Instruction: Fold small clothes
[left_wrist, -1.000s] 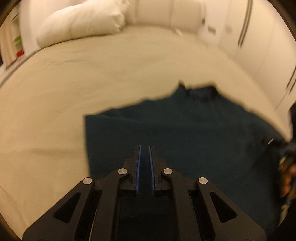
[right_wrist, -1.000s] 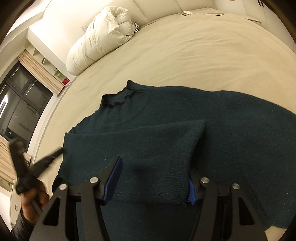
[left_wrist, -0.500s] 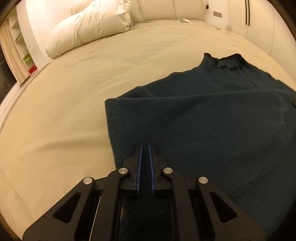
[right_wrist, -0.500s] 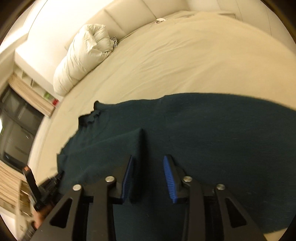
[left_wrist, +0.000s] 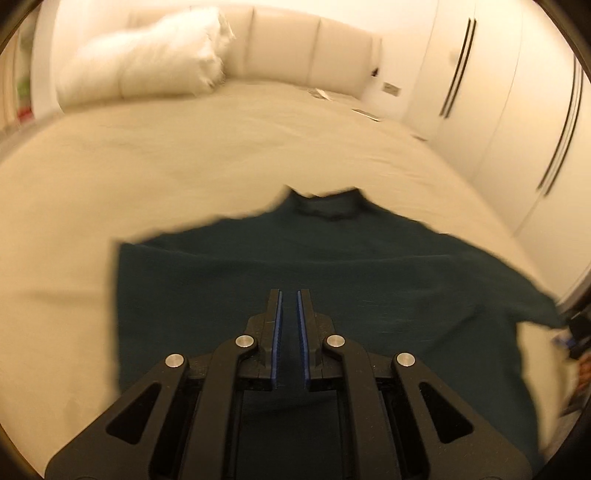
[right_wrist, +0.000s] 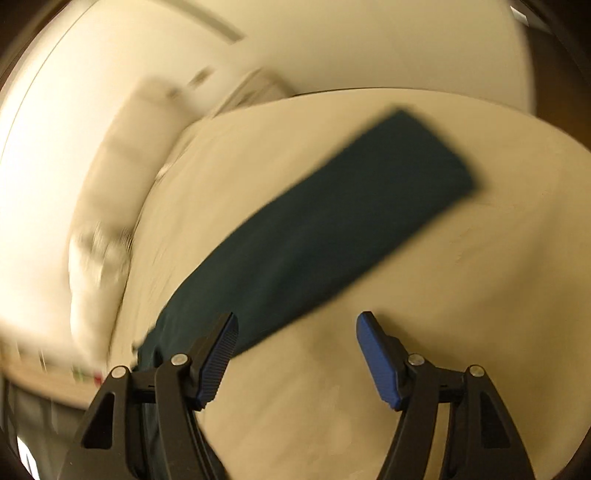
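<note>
A: Where is the sweater (left_wrist: 332, 288) now?

B: It lies flat on the bed (left_wrist: 184, 155), neck end far from you. One side looks tucked in already. The other sleeve (right_wrist: 332, 221) sticks out long across the sheet, as your right camera shows

A: What are my tools doing?

B: Your left gripper (left_wrist: 289, 299) has its jaws nearly together, with only a thin slit between them. Nothing is in it. It hovers over the near part of the sweater. Your right gripper (right_wrist: 295, 325) has just been opening, and its jaws stand wide apart. Nothing is between them, only bare sheet. The sleeve passes beside and behind its left finger

A: So which step am I on?

B: I think you are on the second sleeve. The body looks half folded, and this sleeve has yet to come in

A: What should I do next?

B: You need to reach the sleeve with your right gripper and pinch it, likely near the far cuff. Then carry it over onto the body. Go slow, since the picture is very blurry and the cuff is well away from your jaws. You may want your left gripper pressing on the body so it does not slide

A: Anything I cannot know?

B: I cannot tell how neat the tucked side is
</note>
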